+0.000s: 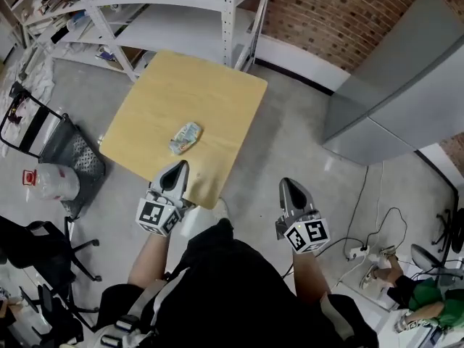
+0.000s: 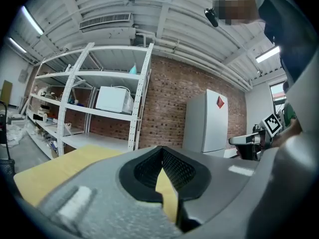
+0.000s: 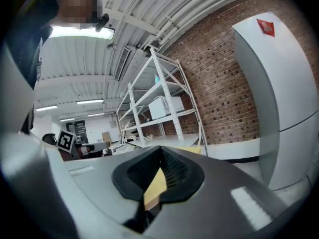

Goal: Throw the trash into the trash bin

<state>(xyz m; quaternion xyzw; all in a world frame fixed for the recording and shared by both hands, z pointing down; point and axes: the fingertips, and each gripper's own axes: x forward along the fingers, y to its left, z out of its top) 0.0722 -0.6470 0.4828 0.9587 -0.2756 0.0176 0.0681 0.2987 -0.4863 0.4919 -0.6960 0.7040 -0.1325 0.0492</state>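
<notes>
The crumpled wrapper (image 1: 186, 138) lies untouched near the middle of the yellow counter (image 1: 217, 85). It is a little ahead of the left tongs (image 1: 176, 171), whose tips sit over the counter's near edge. Those tongs are clenched on nothing: the left gripper view shows the jaws meeting, with only counter beyond them. The right tongs (image 1: 289, 188) hover off the counter's corner above the floor, likewise pressed together and empty.

The step in hand looks like the reach for the wrapper. To do it well, the left tongs should spread before they arrive and come in low and level across the wrapper's narrow width. They should close on its bulk rather than a loose flap, since so light a packet will likely skid if nudged. What looks to be the black mesh bin (image 1: 72, 153) stands on the floor just beside the counter's left corner — a short carry, with the release best saved until the wrapper is squarely above its rim.
</notes>
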